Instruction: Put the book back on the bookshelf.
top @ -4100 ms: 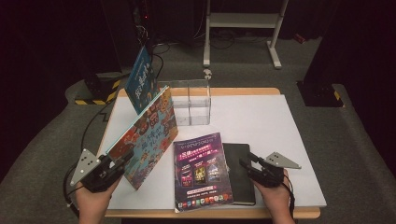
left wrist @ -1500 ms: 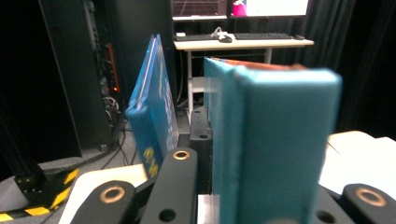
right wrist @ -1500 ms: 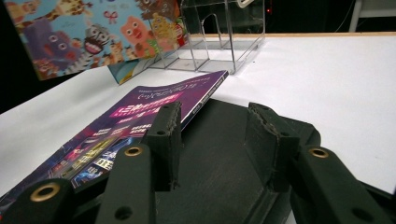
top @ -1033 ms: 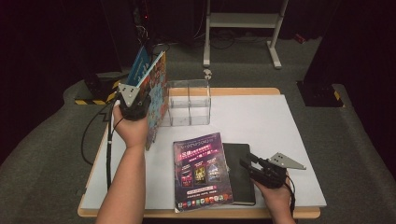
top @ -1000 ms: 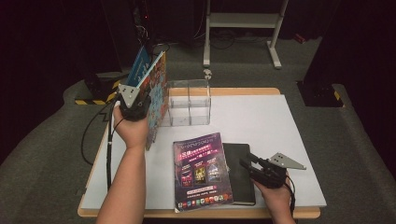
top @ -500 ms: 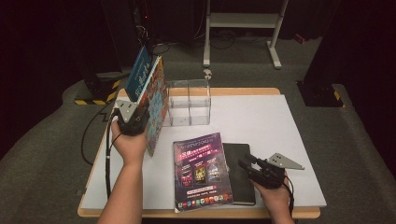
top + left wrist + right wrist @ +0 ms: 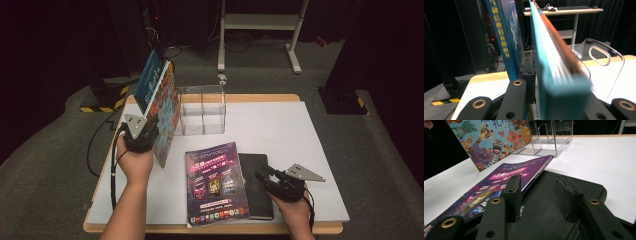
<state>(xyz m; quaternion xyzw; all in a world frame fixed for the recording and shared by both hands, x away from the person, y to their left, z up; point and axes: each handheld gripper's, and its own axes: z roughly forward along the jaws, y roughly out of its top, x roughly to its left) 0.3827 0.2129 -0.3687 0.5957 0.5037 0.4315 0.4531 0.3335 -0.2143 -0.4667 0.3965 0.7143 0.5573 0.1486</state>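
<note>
The colourful children's picture book with cartoon animals on its cover (image 7: pixel 165 120) stands on its lower edge at the far left of the white-topped counter (image 7: pixel 280 130), tilted back so it leans against the blue book (image 7: pixel 149 82) already propped there, just left of the clear acrylic divided book stand (image 7: pixel 202 110). It looks meant to be filed upright beside the blue one, which would explain why it is carried by its near edge rather than flat. The left gripper (image 7: pixel 141 134) sits at that near edge; in the left gripper view the book's teal edge (image 7: pixel 559 75) runs between the black jaws, which are nearly closed around it and have just been easing apart a little. The book is between them, though whether the pads press on it at this instant I cannot tell; it may be resting on the counter and the blue book.

Near the front, the purple glossy magazine (image 7: pixel 216 182) lies flat, its right side overlapping the black hardcover notebook (image 7: pixel 256 185). The right gripper (image 7: pixel 272 181) rests over the notebook with its jaws partly open and nothing between them, probably waiting to take one of these next. In the right gripper view its pads (image 7: pixel 514 192) hover just above the black cover (image 7: pixel 544 205).
</note>
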